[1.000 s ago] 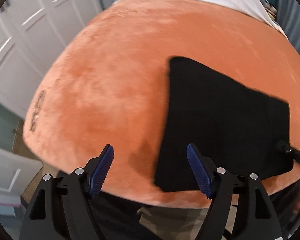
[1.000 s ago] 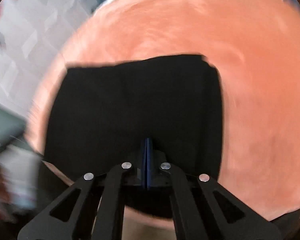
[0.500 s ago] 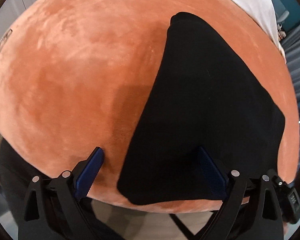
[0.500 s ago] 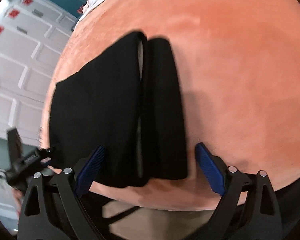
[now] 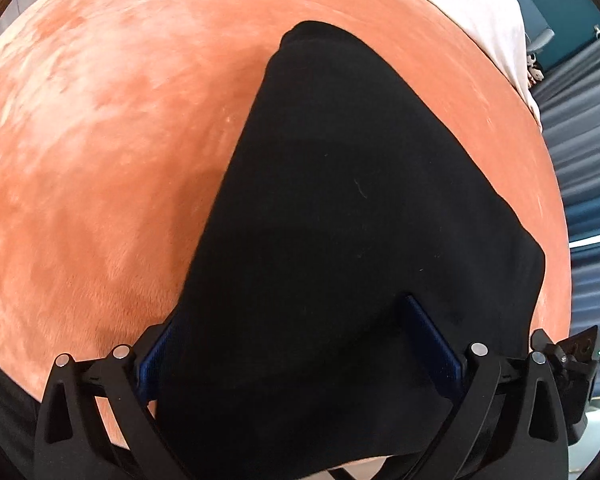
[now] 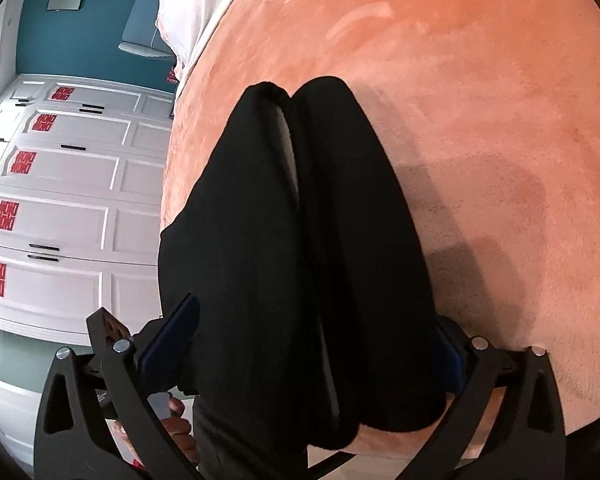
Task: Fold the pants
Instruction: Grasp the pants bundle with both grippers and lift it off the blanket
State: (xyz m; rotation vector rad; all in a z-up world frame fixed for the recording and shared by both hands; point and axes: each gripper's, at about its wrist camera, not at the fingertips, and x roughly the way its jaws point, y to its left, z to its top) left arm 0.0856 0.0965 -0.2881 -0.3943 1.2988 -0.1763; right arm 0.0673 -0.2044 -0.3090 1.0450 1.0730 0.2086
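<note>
The black pants lie folded into a thick stack on an orange plush blanket. In the left wrist view my left gripper is open, its blue fingers astride the near edge of the stack, one pad over the cloth. In the right wrist view the pants show two rounded folded layers with a pale gap between. My right gripper is open, its fingers on either side of the stack's near end.
The blanket covers a bed with a white sheet at its far end. White panelled wardrobe doors with red stickers stand to the left. Grey curtains hang at the right. The other gripper and a hand show at lower left.
My right gripper went from shut to open. Both grippers moved in low toward the near edge of the folded stack, now straddling it.
</note>
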